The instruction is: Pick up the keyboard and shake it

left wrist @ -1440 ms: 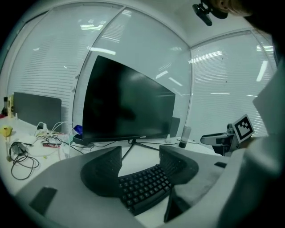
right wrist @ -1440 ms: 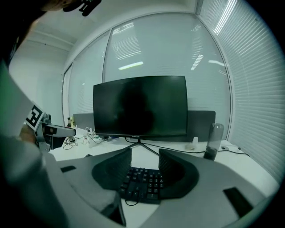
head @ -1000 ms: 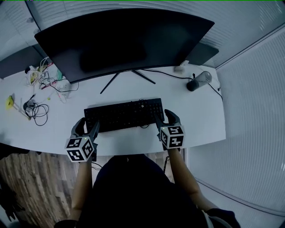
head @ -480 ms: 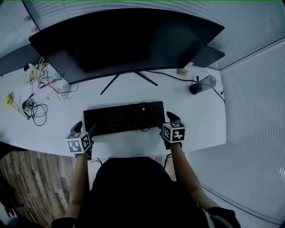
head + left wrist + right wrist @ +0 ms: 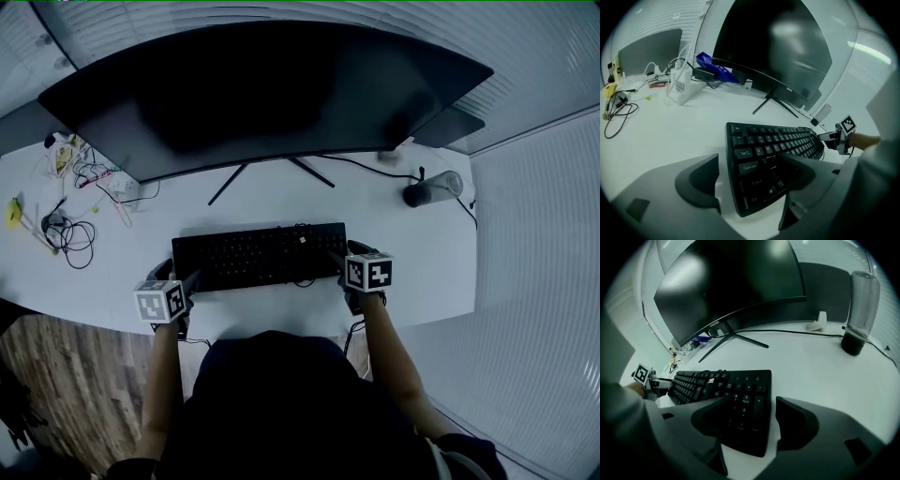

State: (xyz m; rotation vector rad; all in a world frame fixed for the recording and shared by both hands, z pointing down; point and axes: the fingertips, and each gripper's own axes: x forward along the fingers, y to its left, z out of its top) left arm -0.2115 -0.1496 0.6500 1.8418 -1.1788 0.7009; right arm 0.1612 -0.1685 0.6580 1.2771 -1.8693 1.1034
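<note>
A white desk (image 5: 281, 192) runs beneath a wide, dark curved monitor (image 5: 262, 94), with ribbed white walls on either side and a wood floor (image 5: 66, 375) at the lower left.

The black keyboard (image 5: 258, 255) lies flat on the desk just in front of the monitor's splayed stand (image 5: 272, 173). Its long axis runs left to right, parallel to the desk's near edge, and the key face is up. From the head view both short ends are partly covered by the grippers, and in the dim light the key legends cannot be read there.

The left gripper (image 5: 178, 277) straddles the keyboard's left end. In the left gripper view its jaws (image 5: 750, 159) stand wide, having just been opening. The outer one sits clear of the end edge on bare desk, while the inner one hangs over the keys and hides the rows beneath it.

The right gripper (image 5: 349, 267) does the same at the number-pad end. Its jaws (image 5: 752, 401) are spread and have just been opening. One jaw is off the end edge and the other shadows the keys. Neither gripper's pads press on the keyboard.

The marker cubes (image 5: 159, 305) mask most of each gripper from above. The person's dark torso cuts off the desk's near edge.

Further out, a clear tumbler with a dark base (image 5: 431, 187) stands at the right rear. Tangled cables (image 5: 70, 234) lie at the far left, well apart from the keyboard.
</note>
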